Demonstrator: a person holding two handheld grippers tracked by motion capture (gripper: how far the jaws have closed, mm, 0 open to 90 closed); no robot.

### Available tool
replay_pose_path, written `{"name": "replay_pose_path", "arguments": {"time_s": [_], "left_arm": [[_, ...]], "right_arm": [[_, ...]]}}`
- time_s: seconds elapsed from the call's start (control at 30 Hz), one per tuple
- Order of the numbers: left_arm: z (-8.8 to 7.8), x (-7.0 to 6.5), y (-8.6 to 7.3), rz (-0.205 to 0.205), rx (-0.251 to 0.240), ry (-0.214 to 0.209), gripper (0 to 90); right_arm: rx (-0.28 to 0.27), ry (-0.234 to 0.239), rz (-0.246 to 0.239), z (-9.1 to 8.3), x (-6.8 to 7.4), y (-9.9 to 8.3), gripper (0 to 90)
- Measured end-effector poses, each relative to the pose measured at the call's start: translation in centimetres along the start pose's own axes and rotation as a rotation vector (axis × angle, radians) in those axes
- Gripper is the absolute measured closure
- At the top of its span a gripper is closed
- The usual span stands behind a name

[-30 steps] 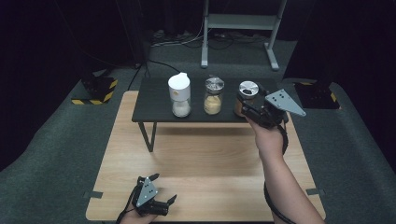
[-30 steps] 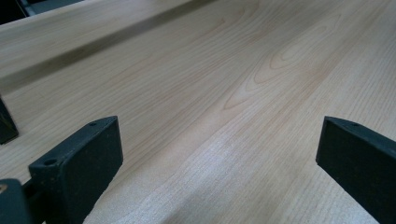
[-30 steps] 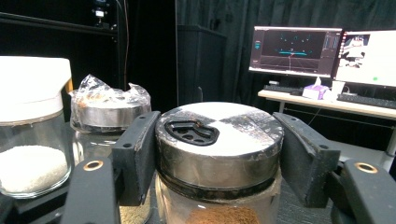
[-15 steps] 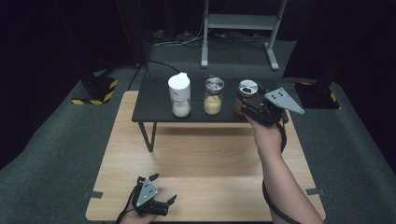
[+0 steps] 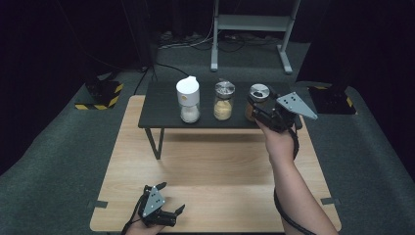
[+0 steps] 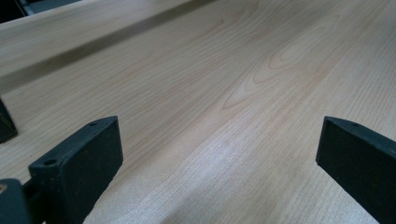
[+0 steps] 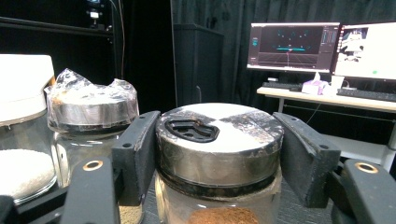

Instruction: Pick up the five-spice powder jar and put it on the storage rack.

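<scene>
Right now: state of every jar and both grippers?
Right jar: upright on the black shelf, metal lid on, brown contents, clamped at the lid.
Middle jar: upright, lid on, tan contents.
White-capped jar: upright, capped, white contents.
Right gripper: shut on the right jar's lid.
Left gripper: open, holding nothing, low over the wooden table.

My black right gripper clasped a silver-lidded glass jar of brown powder; beside it stood a white-capped jar, on a black raised surface over pale woodgrain.
</scene>
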State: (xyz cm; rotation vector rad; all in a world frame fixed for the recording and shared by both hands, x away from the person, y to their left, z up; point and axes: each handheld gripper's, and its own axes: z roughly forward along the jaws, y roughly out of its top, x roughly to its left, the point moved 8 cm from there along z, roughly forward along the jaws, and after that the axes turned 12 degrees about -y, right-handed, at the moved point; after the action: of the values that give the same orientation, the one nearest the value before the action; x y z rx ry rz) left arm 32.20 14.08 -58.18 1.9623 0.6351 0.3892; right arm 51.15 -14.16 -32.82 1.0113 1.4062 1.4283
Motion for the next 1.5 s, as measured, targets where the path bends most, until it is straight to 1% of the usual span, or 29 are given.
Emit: {"name": "replay_pose_path", "arguments": {"time_s": [0.07, 0.47, 0.83, 1.03, 1.17, 1.2, 1.27, 1.4, 1.5], "left_arm": [[-0.01, -0.01, 0.0, 0.002, -0.001, 0.0, 0.7], [-0.06, 0.0, 0.02, 0.0, -0.006, -0.003, 0.7], [-0.08, 0.0, 0.0, 0.0, -0.005, -0.004, 0.7], [-0.07, -0.01, 0.0, -0.001, -0.006, -0.005, 0.7], [-0.07, 0.01, -0.01, -0.002, -0.004, -0.006, 0.7], [-0.06, 0.01, -0.01, -0.002, -0.003, -0.006, 0.7], [-0.06, 0.0, -0.01, -0.002, -0.003, -0.007, 0.7], [-0.05, 0.02, -0.02, -0.003, -0.002, -0.007, 0.7], [-0.04, 0.02, -0.03, -0.001, 0.001, -0.008, 0.7]], "right_arm": [[-0.003, -0.001, -0.001, 0.09, -0.02, -0.02, 34.1], [0.005, 0.005, 0.03, 0.41, -0.41, -0.2, 33.9], [0.0, 0.015, 0.038, 0.48, -0.53, -0.3, 33.7], [0.001, 0.013, 0.031, 0.45, -0.51, -0.29, 33.7], [0.011, 0.015, 0.028, 0.49, -0.5, -0.23, 33.5], [0.012, 0.014, 0.027, 0.48, -0.49, -0.2, 33.0], [0.019, 0.0, 0.01, 0.5, -0.52, -0.21, 27.2], [0.038, -0.003, 0.028, 0.53, -0.78, -0.48, 21.7], [0.038, -0.001, 0.032, 0.47, -0.9, -0.49, 18.9]]}}
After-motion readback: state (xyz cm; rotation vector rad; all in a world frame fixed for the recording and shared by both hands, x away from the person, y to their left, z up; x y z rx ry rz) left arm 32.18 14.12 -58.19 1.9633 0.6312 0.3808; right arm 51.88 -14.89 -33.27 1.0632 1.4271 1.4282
